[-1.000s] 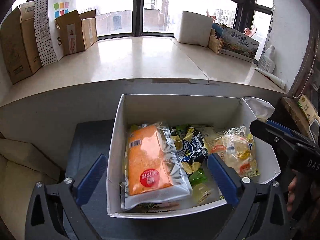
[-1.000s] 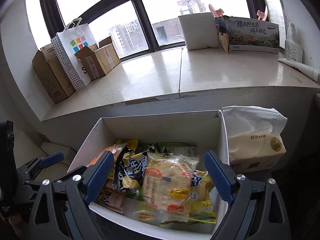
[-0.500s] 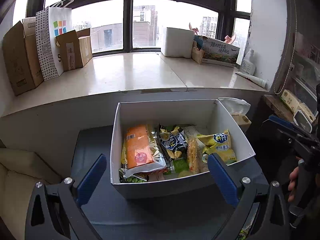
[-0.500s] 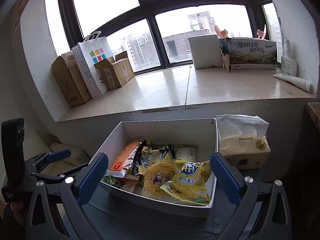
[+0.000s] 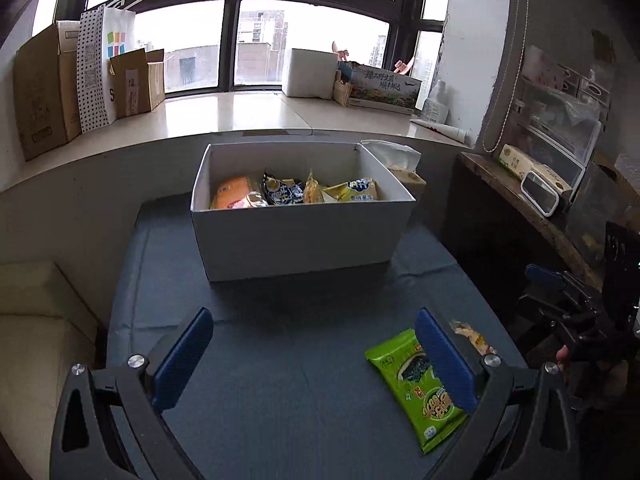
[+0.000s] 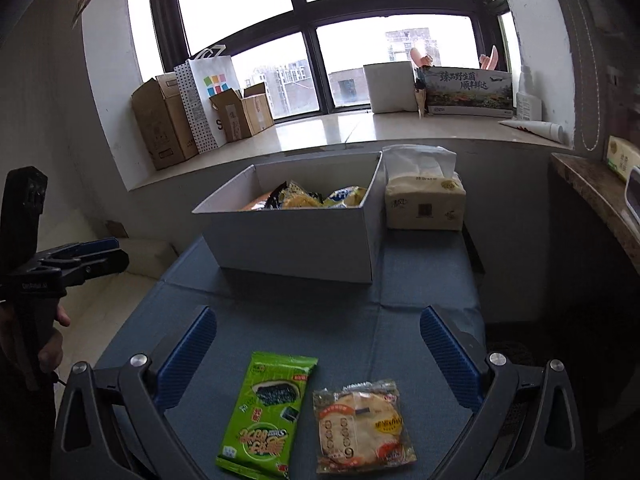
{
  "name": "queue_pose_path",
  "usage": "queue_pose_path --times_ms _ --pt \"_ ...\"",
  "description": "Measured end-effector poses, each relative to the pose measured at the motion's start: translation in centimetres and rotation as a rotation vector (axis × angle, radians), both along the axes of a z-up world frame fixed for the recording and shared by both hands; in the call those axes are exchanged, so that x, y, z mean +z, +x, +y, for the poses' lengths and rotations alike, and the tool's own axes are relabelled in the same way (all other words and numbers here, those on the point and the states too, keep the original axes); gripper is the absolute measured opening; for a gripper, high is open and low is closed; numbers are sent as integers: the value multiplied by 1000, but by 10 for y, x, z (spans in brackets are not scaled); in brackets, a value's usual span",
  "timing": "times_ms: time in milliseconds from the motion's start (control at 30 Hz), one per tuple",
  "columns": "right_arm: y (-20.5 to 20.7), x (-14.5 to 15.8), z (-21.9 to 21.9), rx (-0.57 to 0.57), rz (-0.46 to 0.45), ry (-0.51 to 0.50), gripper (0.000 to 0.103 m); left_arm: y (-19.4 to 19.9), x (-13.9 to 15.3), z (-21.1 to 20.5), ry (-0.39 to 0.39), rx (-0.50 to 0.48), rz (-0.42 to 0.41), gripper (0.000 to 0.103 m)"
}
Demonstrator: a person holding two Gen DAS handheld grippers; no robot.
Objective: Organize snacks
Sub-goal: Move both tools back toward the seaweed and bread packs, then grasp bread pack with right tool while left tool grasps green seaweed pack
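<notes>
A white box (image 5: pixel 296 236) (image 6: pixel 296 240) holding several snack packets stands at the far end of a blue-grey table (image 5: pixel 288 360). A green seaweed packet (image 6: pixel 266 412) (image 5: pixel 416 388) and a clear-wrapped round cracker packet (image 6: pixel 362 426) lie flat on the near table. My right gripper (image 6: pixel 316 356) is open and empty, just above and behind both packets. My left gripper (image 5: pixel 314 352) is open and empty over bare table; its right finger partly covers the green packet.
A tissue pack (image 6: pixel 424 200) stands right of the box. The windowsill behind holds cardboard boxes (image 5: pixel 40 92), a dotted paper bag (image 5: pixel 100 68) and a white block (image 5: pixel 310 74). A cluttered shelf (image 5: pixel 540 176) runs along the right. A cushion (image 5: pixel 36 328) lies left.
Both grippers have pulled back and away from the box, which now looks smaller and farther. The green and cracker packets on the near table have come into view.
</notes>
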State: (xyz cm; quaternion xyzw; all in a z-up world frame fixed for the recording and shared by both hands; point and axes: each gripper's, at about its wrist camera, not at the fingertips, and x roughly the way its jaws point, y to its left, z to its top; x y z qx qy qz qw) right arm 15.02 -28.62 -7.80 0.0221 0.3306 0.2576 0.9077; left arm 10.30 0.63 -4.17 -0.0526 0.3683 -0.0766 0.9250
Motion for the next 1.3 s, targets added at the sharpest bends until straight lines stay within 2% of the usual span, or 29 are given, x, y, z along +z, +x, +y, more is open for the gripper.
queue_pose_path --times_ms 200,467,667,900,967,1000,1167,1300 --pt "-19 -60 -21 -74 105 -97 103 -18 -41 -18 -25 -5 98 103" --pt "-7 -95 -11 -28 146 -214 103 -25 -68 -30 -29 -15 173 103" --pt "1 -115 2 33 186 -239 103 -19 -76 -38 -8 -25 202 103" --pt "0 -119 13 50 144 -311 102 -16 -85 -53 -2 -59 234 103" --pt "2 -117 11 44 133 -305 91 -16 -88 -59 10 -71 242 103" --pt "2 -115 9 33 127 -301 78 -15 -89 -61 16 -76 245 103" --pt "1 -108 -9 0 152 -226 77 -8 -97 -80 -3 -113 287 103" --pt "-14 -92 -33 -87 125 -146 77 4 -102 -108 -3 -126 318 103"
